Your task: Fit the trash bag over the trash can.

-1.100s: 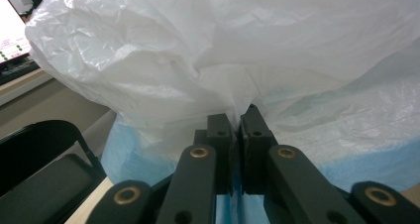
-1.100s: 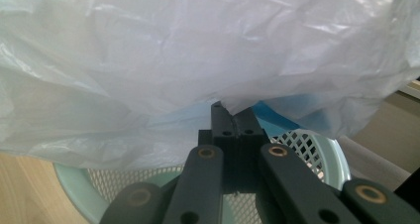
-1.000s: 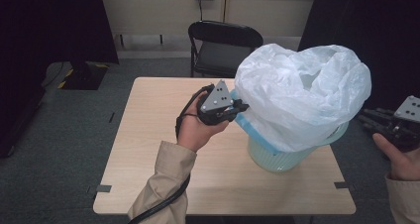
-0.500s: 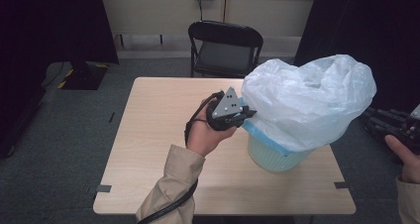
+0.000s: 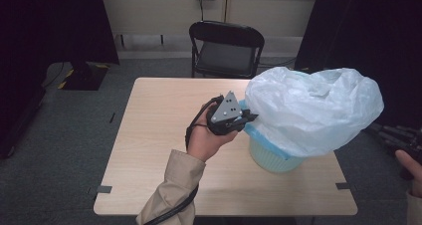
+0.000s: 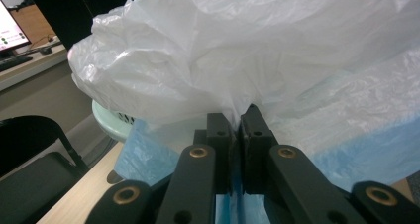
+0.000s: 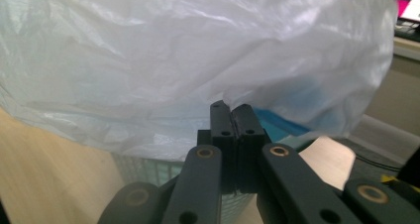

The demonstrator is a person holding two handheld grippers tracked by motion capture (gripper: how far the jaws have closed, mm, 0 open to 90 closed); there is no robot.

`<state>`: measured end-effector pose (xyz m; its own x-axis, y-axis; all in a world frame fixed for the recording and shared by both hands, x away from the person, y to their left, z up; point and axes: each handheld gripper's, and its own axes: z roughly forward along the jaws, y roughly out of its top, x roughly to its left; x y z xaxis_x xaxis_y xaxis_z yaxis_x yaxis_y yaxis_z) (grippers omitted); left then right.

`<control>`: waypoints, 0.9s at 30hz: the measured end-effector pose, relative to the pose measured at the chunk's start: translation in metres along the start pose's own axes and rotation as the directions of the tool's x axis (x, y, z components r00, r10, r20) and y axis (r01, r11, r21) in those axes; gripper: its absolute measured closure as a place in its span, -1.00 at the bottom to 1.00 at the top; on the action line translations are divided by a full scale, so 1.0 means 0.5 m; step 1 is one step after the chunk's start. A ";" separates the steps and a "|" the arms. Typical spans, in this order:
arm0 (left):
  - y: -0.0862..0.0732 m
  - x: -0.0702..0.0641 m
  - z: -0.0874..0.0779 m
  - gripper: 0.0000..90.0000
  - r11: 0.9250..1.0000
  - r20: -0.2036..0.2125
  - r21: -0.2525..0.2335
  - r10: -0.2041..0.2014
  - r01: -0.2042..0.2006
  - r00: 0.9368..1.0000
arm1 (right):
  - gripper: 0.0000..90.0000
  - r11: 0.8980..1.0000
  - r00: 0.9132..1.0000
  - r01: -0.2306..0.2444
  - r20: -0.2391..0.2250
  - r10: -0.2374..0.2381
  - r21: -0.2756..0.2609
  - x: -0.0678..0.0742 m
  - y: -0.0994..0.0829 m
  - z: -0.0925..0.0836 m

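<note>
My left gripper sits at the near-left edge of the white plastic bag, and in the left gripper view its jaws are pressed together with a fold of the bag's film pinched at their tips. The bag billows over a pale green basket that stands on the right half of the wooden table, with a blue liner showing under the white film (it looks like a second bag, though I cannot tell for sure).

My right gripper has its jaws together too; in the right gripper view their tips lie against the bag's lower edge, but I cannot tell whether any film is caught between them. In the high view my right hand is at the right border, beside the table's edge.

Compared with a second ago, the bag has spread wider toward the right and sits flatter, its top less peaked. My left hand has barely shifted, while my right hand has slid further toward the frame's edge and lower. A black folding chair stands behind the table.
</note>
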<state>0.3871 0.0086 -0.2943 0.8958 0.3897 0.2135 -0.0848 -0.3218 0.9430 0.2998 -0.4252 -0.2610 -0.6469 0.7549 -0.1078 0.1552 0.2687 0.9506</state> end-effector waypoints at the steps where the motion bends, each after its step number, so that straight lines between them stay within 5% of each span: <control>1: 0.000 0.000 -0.003 0.90 1.000 0.000 0.004 0.004 -0.004 1.000 | 0.99 1.000 1.000 -0.001 0.000 0.001 0.007 0.001 -0.007 0.002; 8: -0.009 -0.001 -0.021 0.88 1.000 0.001 0.020 -0.004 0.004 1.000 | 0.82 1.000 1.000 -0.019 0.017 0.019 0.004 -0.002 -0.023 -0.001; 10: -0.014 -0.002 -0.023 0.75 1.000 0.007 0.018 -0.017 0.017 1.000 | 0.55 1.000 0.999 -0.025 0.038 0.026 -0.009 -0.003 -0.027 -0.003; 16: -0.030 0.000 -0.048 0.20 1.000 -0.034 -0.001 -0.030 0.030 0.999 | 0.39 0.998 0.997 -0.063 0.040 0.064 -0.030 -0.012 -0.051 -0.015; 27: -0.057 0.014 -0.068 -0.09 0.997 -0.080 0.020 -0.079 0.081 0.994 | 0.19 0.989 0.994 -0.101 0.020 0.104 -0.104 -0.013 -0.064 -0.042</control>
<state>0.3811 0.0499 -0.3110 0.8619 0.4818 0.1581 -0.0035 -0.3062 0.9519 0.2834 -0.4511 -0.2848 -0.6120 0.7907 -0.0143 0.1417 0.1275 0.9817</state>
